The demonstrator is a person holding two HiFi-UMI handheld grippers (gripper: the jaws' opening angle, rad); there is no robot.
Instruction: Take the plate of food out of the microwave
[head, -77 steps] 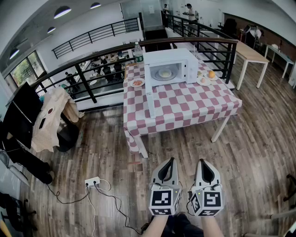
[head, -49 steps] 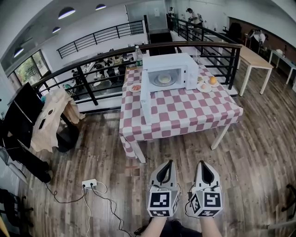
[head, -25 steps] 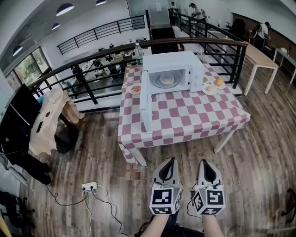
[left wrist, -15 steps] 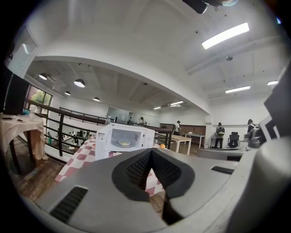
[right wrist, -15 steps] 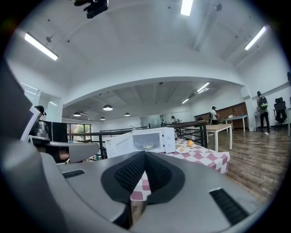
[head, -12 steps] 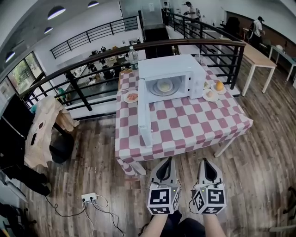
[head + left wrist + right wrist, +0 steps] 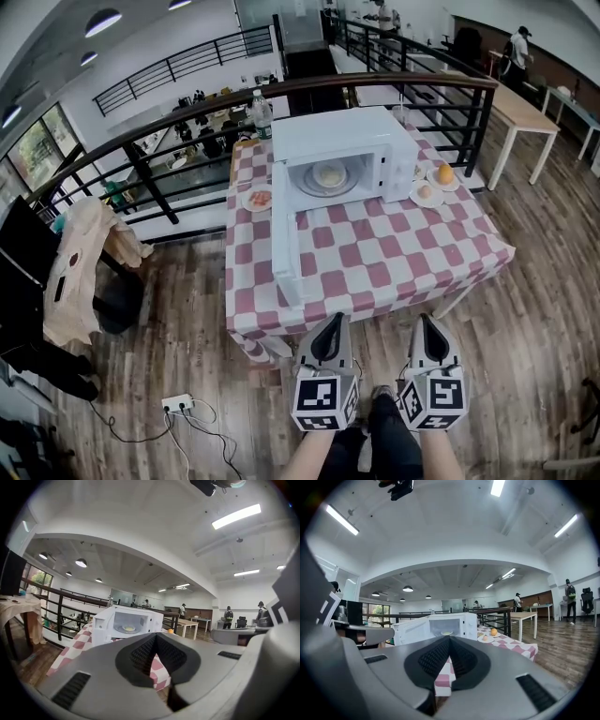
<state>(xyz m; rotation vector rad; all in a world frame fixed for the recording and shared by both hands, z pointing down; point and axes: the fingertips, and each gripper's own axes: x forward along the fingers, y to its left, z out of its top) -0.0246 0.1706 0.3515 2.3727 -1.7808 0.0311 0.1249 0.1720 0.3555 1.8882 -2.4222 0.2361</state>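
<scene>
The plate (image 7: 329, 175) of food sits inside the microwave (image 7: 375, 131), door (image 7: 284, 244) open, on the desk (image 7: 403, 253). Before the desk, the left gripper (image 7: 332, 321) and right gripper (image 7: 427, 321) hang with fingers pressed together, empty.

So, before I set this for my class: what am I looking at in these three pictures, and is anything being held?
No robot here: a person holds a gripper in each hand, the left gripper and the right gripper, each carrying a marker cube. The wide picture comes from a camera on the person's head, looking down. The other two come from cameras riding on the grippers, looking along their jaws. Both grippers are shut and hold nothing. Ahead stands a table with a checked cloth. On it sits a white microwave, its door swung open, with the plate of food inside. More small plates lie on either side of it; one carries an orange fruit.
</scene>
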